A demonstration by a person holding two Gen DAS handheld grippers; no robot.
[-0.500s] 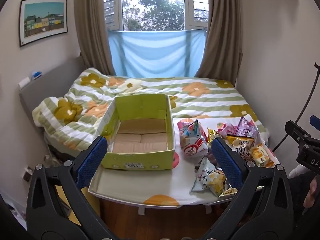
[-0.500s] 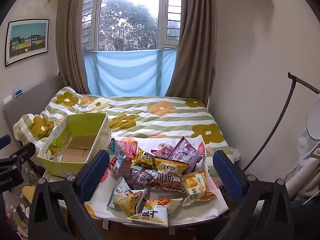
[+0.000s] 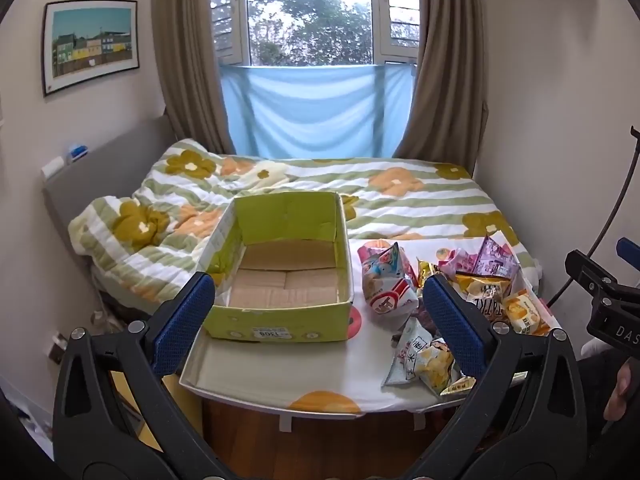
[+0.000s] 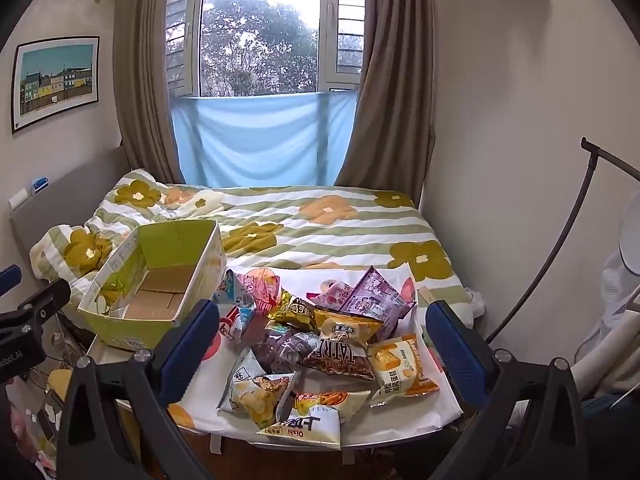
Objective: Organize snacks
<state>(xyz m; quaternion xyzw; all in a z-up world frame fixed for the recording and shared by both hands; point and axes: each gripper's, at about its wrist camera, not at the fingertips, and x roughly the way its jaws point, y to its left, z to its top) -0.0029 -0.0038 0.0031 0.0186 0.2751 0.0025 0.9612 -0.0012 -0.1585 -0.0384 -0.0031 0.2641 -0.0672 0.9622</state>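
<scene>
Loosely heaped snack bags (image 4: 320, 344) lie on the table (image 3: 280, 376) beside an empty green box (image 3: 280, 276). Both grippers, left (image 3: 320, 320) and right (image 4: 320, 340), hover spread, holding nothing. Bags look light, crinkly, crushable; pinch a sealed edge.

On the surface (image 4: 400, 428) before the bed (image 4: 320, 232), the box (image 4: 160, 276) sits left; the snack packets (image 4: 320, 344) lie heaped to its right.
</scene>
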